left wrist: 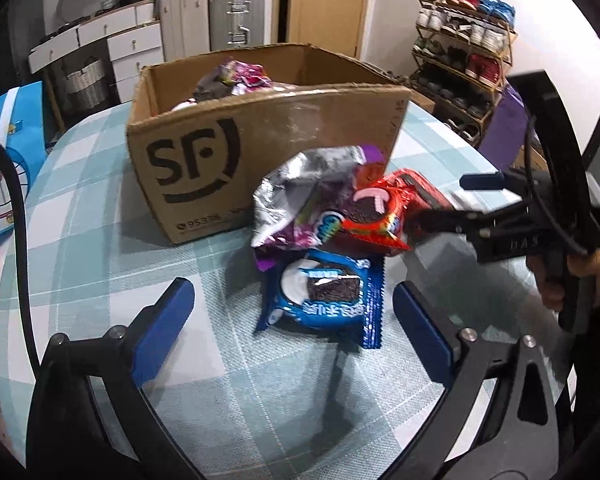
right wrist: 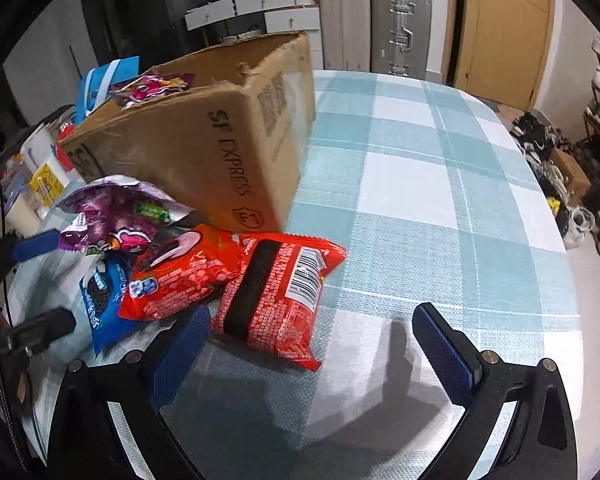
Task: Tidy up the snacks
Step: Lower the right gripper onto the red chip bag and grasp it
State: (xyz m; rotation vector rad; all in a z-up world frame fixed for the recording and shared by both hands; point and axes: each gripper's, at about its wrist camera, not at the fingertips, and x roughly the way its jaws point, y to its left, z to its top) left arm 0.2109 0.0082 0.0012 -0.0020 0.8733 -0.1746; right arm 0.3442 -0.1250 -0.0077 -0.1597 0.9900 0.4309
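Only your right wrist view shows the second red packet lying barcode-up beside the box. Your right gripper hovers low with jaws wide and empty — so does your left gripper, straddling the blue cookie packet flat on the checked tablecloth.

Cardboard box stands on the tabletop, upper centre of the left wrist view, with packets inside. A heap of snack packets lies against its near wall. One packet lies lowest in frame, partly under the heap. In the right wrist view, another packet lies at the heap's right edge.
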